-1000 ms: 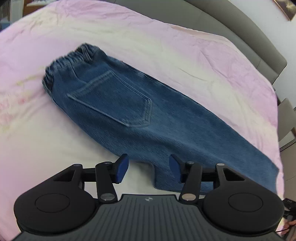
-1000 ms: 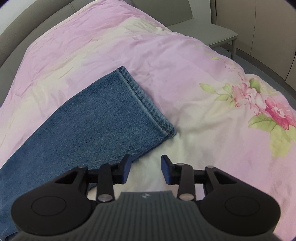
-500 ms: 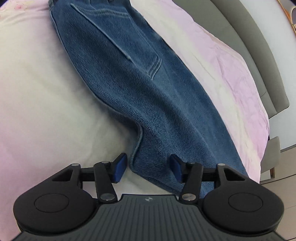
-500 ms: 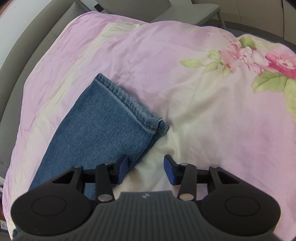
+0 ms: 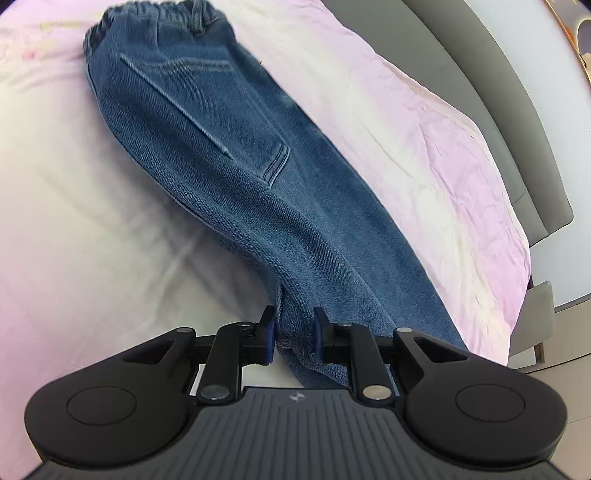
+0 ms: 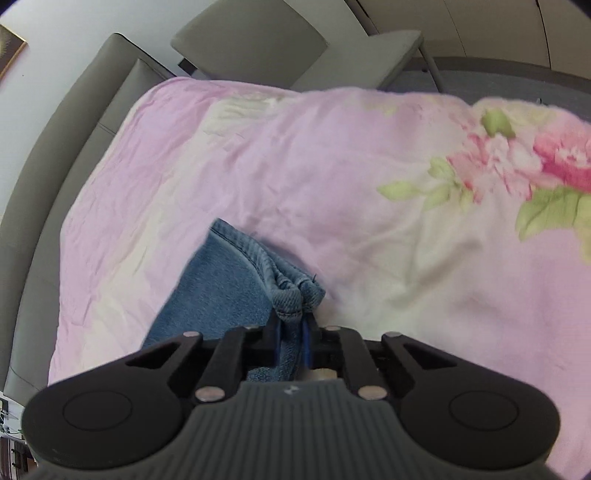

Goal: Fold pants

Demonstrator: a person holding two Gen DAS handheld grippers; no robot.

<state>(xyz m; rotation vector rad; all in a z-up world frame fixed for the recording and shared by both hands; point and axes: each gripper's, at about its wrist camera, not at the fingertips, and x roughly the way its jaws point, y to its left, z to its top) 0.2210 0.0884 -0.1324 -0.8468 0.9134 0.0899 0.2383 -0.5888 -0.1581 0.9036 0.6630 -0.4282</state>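
Observation:
Blue denim pants (image 5: 236, 162), folded lengthwise with a back pocket up, lie on a pink floral bedsheet (image 5: 74, 229). The elastic waistband (image 5: 155, 11) is at the far end in the left wrist view. My left gripper (image 5: 293, 334) is closed on the near edge of the pants near the crotch, with fabric bunched between its blue pads. My right gripper (image 6: 293, 332) is shut on the leg hem (image 6: 291, 291), which puckers up just ahead of the fingertips. The pant leg (image 6: 214, 291) trails to the left.
A grey padded headboard (image 5: 509, 122) runs along the far side of the bed. A grey chair (image 6: 295, 44) stands past the bed end in the right wrist view. Pink flower prints (image 6: 517, 162) mark the sheet at right.
Both grippers moved forward onto the pants and closed: the left on the near edge by the crotch, the right on the hem. The fabric now bunches at both grips.

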